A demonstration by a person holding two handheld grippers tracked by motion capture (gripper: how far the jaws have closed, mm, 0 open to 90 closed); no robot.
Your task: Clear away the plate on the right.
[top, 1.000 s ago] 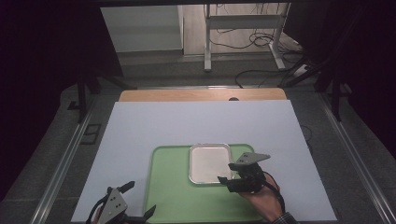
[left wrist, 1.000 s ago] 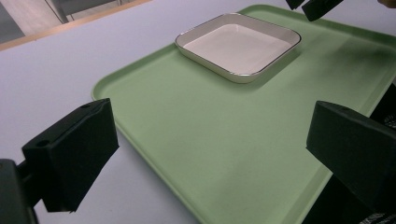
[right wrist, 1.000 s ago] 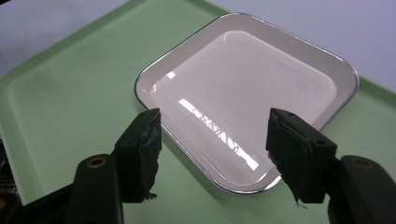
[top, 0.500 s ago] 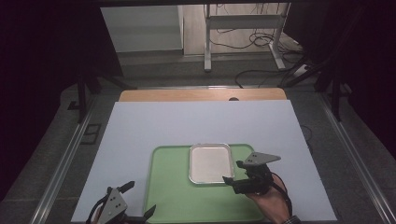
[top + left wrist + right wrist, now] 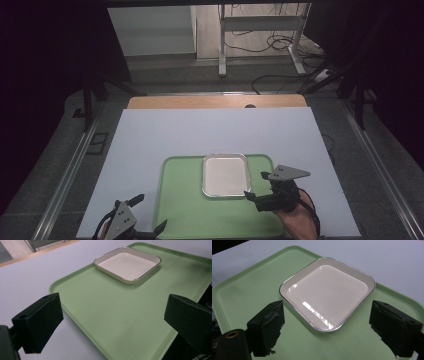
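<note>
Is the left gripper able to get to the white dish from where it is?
Probably yes. The left gripper sits at the near-left corner of the green tray, jaws open, and only bare tray lies between it and the white dish. It would need a fair reach forward, though.

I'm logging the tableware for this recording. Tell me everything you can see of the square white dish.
The square white dish is shallow, with rounded corners, a thin metallic-looking rim and a glossy, ceramic-looking inside that is empty. It sits flat on the green plastic tray, in its far part. Nothing else touches it; the right gripper has its jaws open just short of its near right corner.
</note>
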